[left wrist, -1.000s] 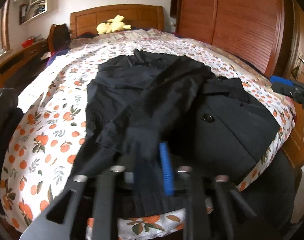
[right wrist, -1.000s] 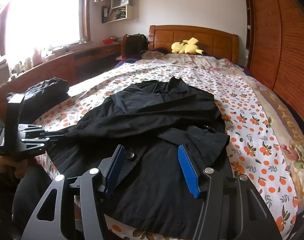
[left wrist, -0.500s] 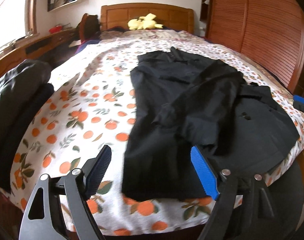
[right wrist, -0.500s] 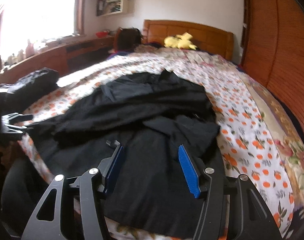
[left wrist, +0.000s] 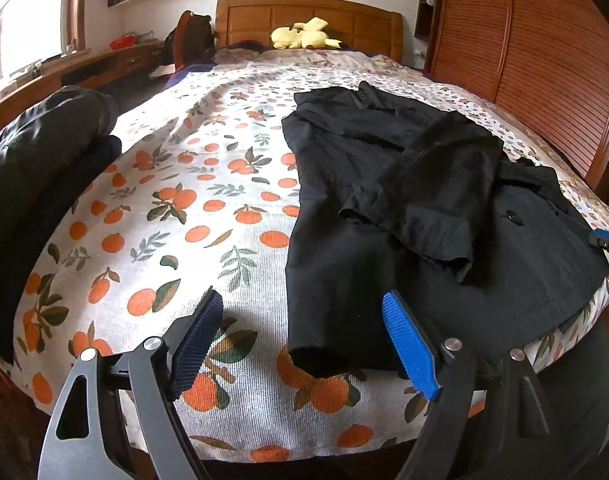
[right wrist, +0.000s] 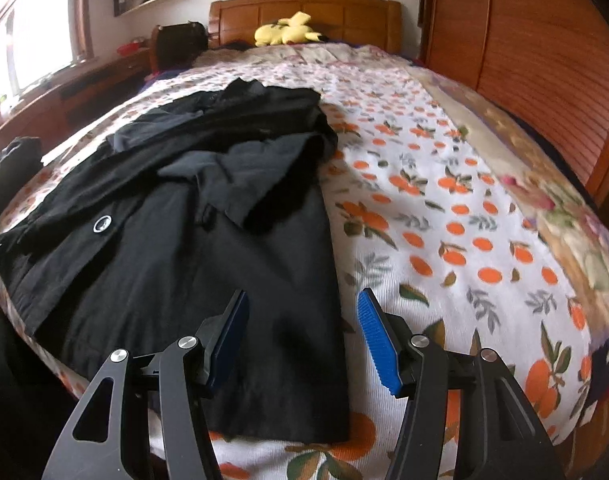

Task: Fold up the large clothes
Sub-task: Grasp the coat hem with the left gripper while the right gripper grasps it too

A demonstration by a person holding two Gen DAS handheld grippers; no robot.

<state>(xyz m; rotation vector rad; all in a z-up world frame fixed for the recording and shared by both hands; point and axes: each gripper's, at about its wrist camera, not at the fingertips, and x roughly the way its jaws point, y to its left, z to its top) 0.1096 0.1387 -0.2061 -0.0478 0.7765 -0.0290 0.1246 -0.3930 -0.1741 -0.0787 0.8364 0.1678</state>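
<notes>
Sleeve released: the left gripper (left wrist: 302,338), clamped on black cloth a second ago, has just been opening and now stands wide, nothing pressed by its pads, and it has slid out to the coat's near left corner. Right gripper (right wrist: 302,338) has dropped lower toward the hem, jaws about half apart as before and holding nothing.

Just ahead of the left gripper, between its fingers and a touch right, lies the coat (left wrist: 404,208) hem corner, flat on the bedspread (left wrist: 176,216). In the right view the hem's other corner sits between the pads, leaning left. So each hand has its own corner; the coat's long axis runs straight away from both grippers toward the headboard (left wrist: 308,16), collar at the far end. My read: the next grab is the hem, to be carried up toward the collar.

Farther up, both sleeves are folded across the chest, one cuff (left wrist: 444,248) lying loose on top, which could slip during a lift.

Left of the left gripper, a dark bundle (left wrist: 36,168) sits at the bed edge. Beyond, a yellow plush (left wrist: 304,34) by the headboard, window left, slatted wardrobe (left wrist: 536,60) right.
</notes>
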